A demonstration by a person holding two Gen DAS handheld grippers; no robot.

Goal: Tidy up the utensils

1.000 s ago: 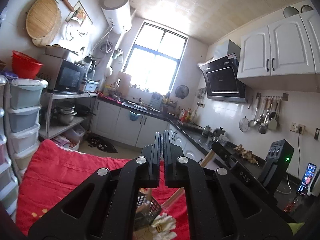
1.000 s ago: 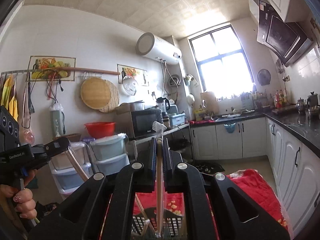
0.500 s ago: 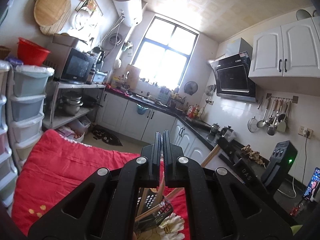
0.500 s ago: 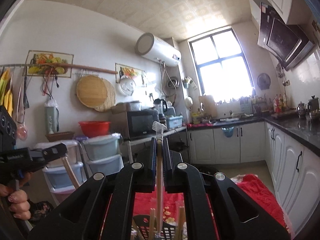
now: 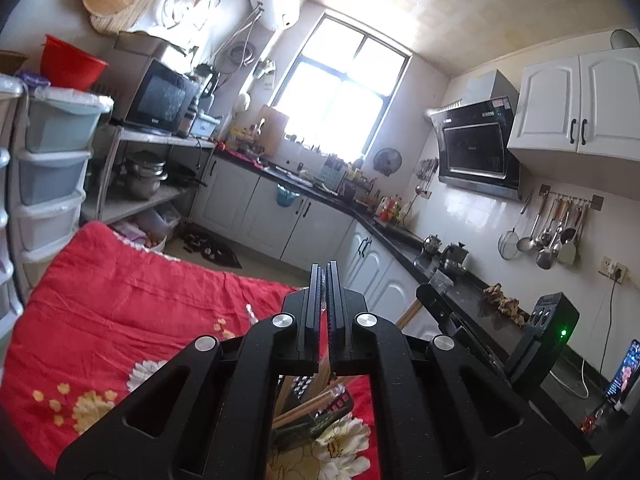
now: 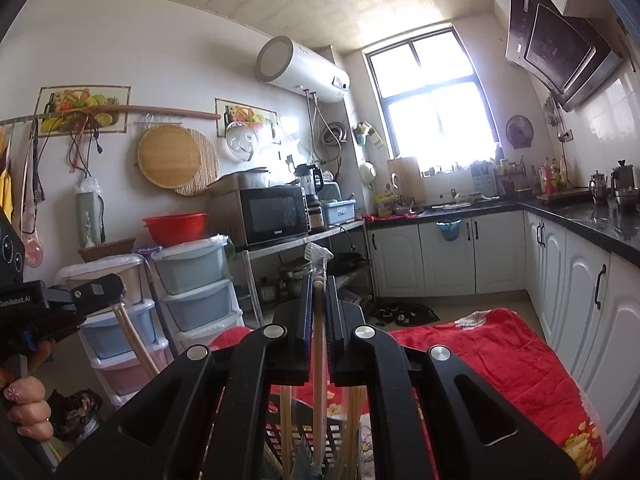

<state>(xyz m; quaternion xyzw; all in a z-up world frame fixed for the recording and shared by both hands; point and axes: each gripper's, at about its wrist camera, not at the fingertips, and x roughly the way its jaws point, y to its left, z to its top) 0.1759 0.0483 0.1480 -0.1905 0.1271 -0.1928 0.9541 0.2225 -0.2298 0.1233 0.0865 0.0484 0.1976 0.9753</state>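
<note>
Both grippers have sunk since a second ago, and the black basket (image 6: 304, 440) now shows larger under each camera. In the right wrist view the right gripper (image 6: 319, 292) pinches a wrapped chopstick (image 6: 318, 360) upright between its pads; the clear wrapper end sticks up above the fingertips, and the stick's lower end reaches down into the basket, among other wooden sticks that stand there. At the left edge of that view the left gripper (image 6: 105, 289) is pressed shut on a pair of chopsticks (image 6: 134, 340), which hang slanting down from its tips; a hand (image 6: 26, 404) grips its handle below. In the left wrist view the left gripper's (image 5: 324, 276) jaws stand closed with only a thin slit between the pads, and the chopsticks slant down beneath them toward the basket (image 5: 320, 404), where more sticks lie at an angle. The basket rests on a red flowered cloth (image 5: 120, 320) covering the table.
</note>
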